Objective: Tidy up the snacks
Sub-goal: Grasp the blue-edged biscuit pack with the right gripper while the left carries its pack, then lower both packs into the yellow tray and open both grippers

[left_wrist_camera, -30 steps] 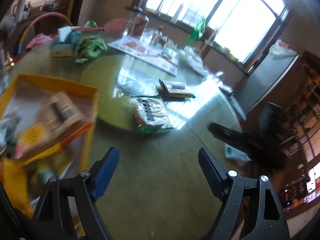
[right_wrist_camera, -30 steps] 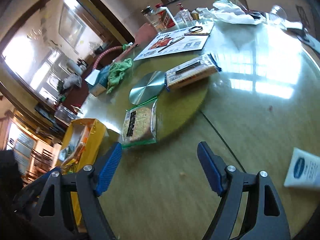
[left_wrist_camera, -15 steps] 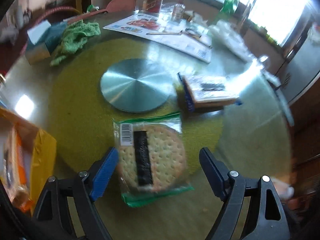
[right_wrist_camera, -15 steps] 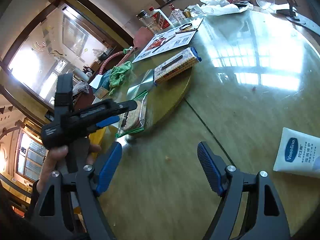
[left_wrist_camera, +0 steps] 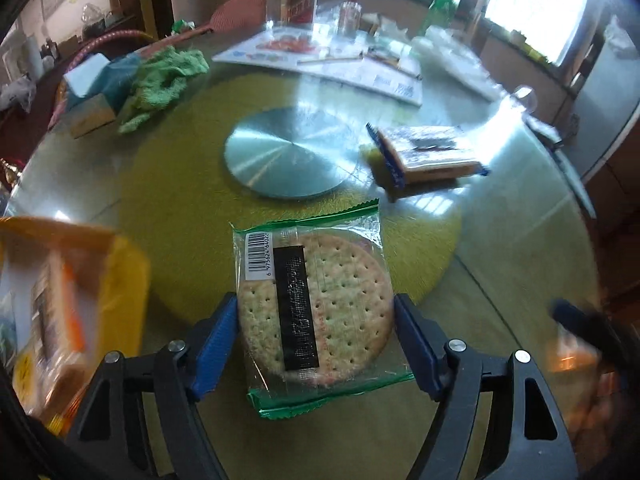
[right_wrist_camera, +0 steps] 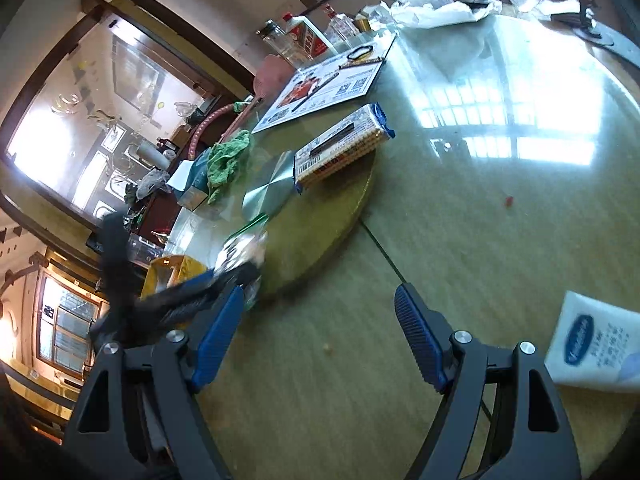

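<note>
**Left gripper closes in on the cracker pack**

The left gripper [left_wrist_camera: 314,340] has come down over the cracker pack [left_wrist_camera: 312,304], and its jaws have just been closing; the blue pads stand beside the pack, perhaps touching, not yet clamped. The pack lies on the green mat's [left_wrist_camera: 180,184] edge. Next: squeeze, lift toward the yellow box [left_wrist_camera: 120,280]. The right gripper [right_wrist_camera: 320,336] is released, empty.

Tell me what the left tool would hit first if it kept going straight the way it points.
Probably the cracker pack, already between the left tool's pads, then the table beneath it.
</note>
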`<action>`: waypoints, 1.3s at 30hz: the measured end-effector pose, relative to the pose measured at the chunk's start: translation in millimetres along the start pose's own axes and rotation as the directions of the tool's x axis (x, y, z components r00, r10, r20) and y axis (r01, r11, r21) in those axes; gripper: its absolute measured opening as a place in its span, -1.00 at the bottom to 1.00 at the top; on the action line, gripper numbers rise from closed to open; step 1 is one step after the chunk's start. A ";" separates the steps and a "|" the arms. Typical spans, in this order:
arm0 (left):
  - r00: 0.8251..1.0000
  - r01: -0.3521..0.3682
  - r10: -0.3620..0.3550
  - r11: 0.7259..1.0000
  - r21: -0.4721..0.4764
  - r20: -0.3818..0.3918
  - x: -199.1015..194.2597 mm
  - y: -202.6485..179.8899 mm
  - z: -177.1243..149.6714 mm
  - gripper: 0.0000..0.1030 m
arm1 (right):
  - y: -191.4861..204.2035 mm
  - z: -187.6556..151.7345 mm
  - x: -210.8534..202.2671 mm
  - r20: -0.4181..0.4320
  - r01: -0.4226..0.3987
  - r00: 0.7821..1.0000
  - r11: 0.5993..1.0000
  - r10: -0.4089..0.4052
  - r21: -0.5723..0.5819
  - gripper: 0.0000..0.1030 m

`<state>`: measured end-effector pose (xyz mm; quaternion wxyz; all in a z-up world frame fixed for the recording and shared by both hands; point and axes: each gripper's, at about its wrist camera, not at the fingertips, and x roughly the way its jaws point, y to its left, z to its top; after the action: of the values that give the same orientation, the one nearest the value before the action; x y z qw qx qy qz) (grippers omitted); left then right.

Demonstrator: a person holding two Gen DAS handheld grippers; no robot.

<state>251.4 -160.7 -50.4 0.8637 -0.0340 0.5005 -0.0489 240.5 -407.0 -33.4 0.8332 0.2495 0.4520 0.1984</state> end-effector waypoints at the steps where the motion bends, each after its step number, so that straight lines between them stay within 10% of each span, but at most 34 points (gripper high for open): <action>1: 0.999 0.023 -0.024 1.000 0.005 0.027 -16.4 3.8 -8.9 0.47 | 0.4 4.2 5.3 -0.009 0.006 1.000 1.000 -0.006 0.013 0.53; 10: 0.969 0.177 -0.162 0.982 -0.067 0.188 -128.3 69.0 -81.0 0.47 | 12.4 61.7 68.9 -0.065 0.153 0.987 0.985 -0.148 0.086 0.53; 20: 0.960 0.137 -0.079 0.970 -0.203 0.270 -161.4 169.8 -101.5 0.47 | 23.7 117.1 126.4 -0.043 0.337 0.941 0.915 -0.336 0.220 0.60; 23: 0.959 0.125 -0.059 0.966 -0.227 0.279 -163.3 187.6 -103.7 0.47 | 31.8 131.6 143.7 -0.024 0.428 0.901 0.876 -0.434 0.221 0.61; 27: 0.959 0.112 -0.037 0.960 -0.256 0.281 -161.7 208.9 -106.3 0.47 | 51.5 137.7 171.7 -0.020 0.614 0.789 0.786 -0.614 0.070 0.63; 31: 0.962 0.110 -0.031 0.953 -0.282 0.271 -160.0 228.4 -112.6 0.47 | 62.7 125.1 181.1 -0.001 0.672 0.739 0.738 -0.673 -0.058 0.55; 39: 0.966 0.093 -0.005 0.940 -0.329 0.258 -158.5 252.4 -124.2 0.47 | 71.7 77.4 148.1 0.002 0.602 0.791 0.777 -0.612 -0.181 0.14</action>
<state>77.9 107.5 -2.7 0.9001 -0.2004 0.3862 0.0210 374.8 -285.8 -51.5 0.8576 0.0118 0.5130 -0.0354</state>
